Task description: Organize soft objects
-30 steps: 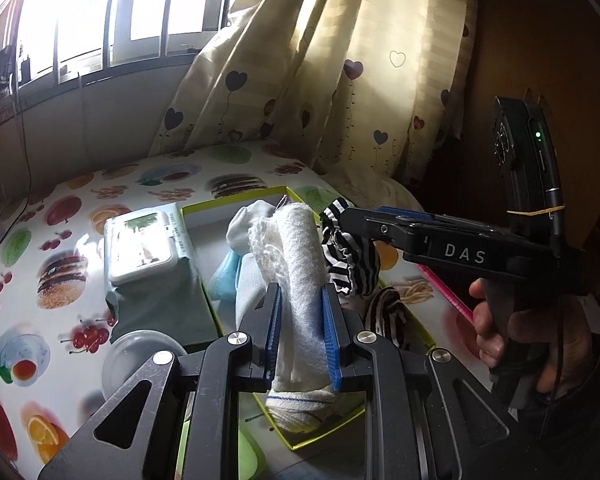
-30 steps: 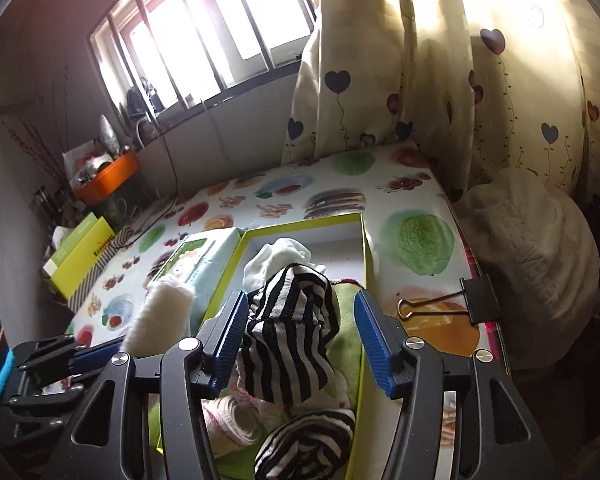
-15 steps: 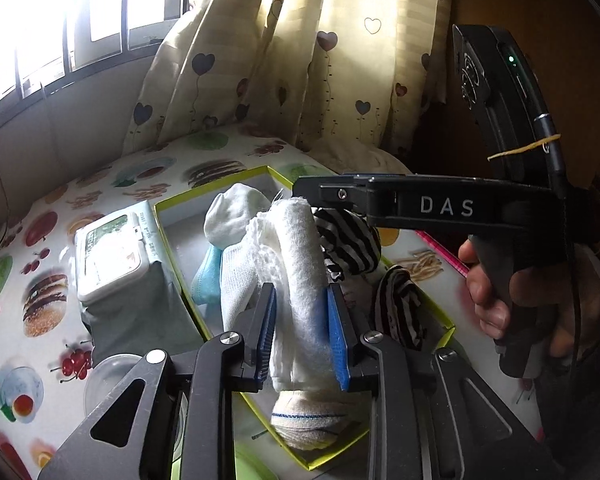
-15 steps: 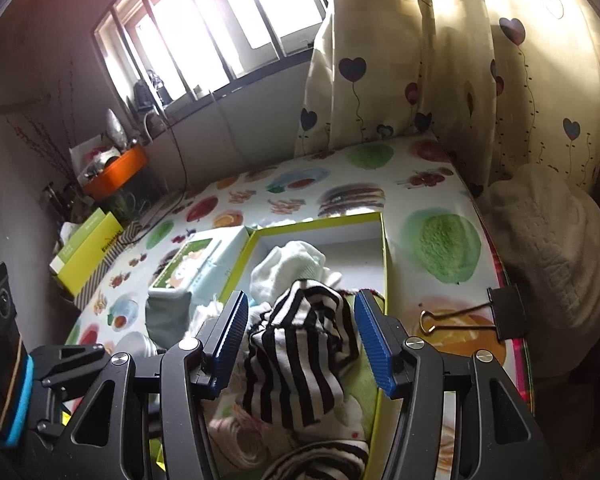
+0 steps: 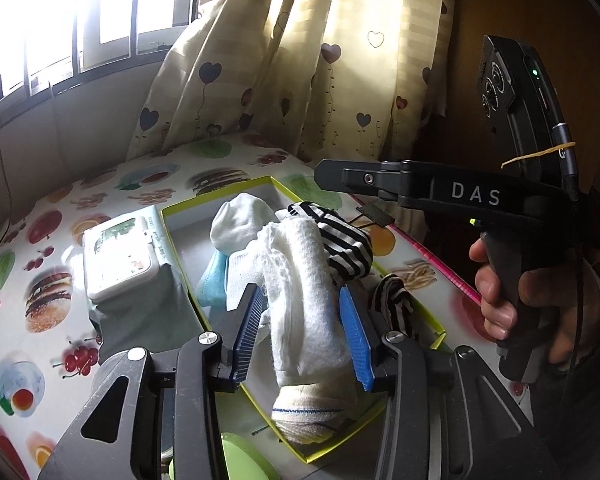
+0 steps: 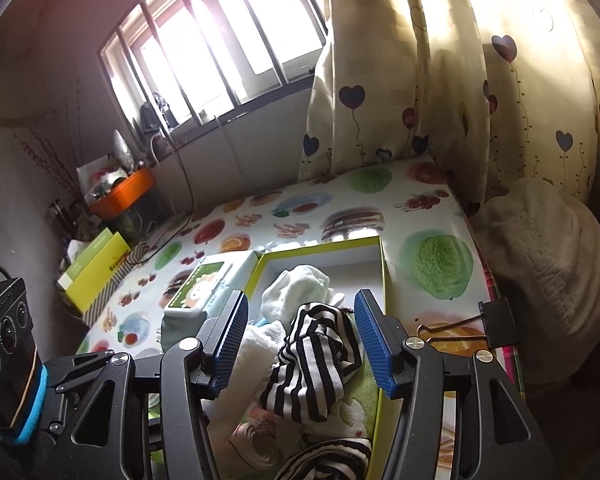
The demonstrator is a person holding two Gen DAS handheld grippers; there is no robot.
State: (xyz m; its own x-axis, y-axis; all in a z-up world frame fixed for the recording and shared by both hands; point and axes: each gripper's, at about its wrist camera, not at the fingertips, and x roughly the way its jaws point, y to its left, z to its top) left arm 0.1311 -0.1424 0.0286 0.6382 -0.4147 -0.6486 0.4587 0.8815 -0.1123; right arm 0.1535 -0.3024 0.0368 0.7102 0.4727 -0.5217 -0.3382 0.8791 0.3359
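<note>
A yellow-green box (image 5: 172, 216) (image 6: 380, 256) on the patterned table holds several soft items. A white rolled sock (image 5: 304, 300) lies in it between the fingers of my left gripper (image 5: 302, 332), whose jaws now stand apart, no longer squeezing it. A black-and-white striped sock (image 6: 316, 356) (image 5: 344, 240) lies in the box between the wide-open fingers of my right gripper (image 6: 306, 344), untouched by them. A second striped roll (image 5: 394, 304) and a white sock (image 6: 296, 290) also lie in the box.
A wet-wipes pack (image 5: 120, 252) (image 6: 204, 284) lies left of the box. A binder clip (image 6: 496, 324) sits at the table's right edge. A cream cushion (image 6: 548, 272) and curtain stand right. A yellow carton (image 6: 96, 276) and orange tub (image 6: 128, 192) are far left.
My left gripper's jaws have opened, letting go of the white sock in the box. My right gripper has pulled up and back from the striped sock.
</note>
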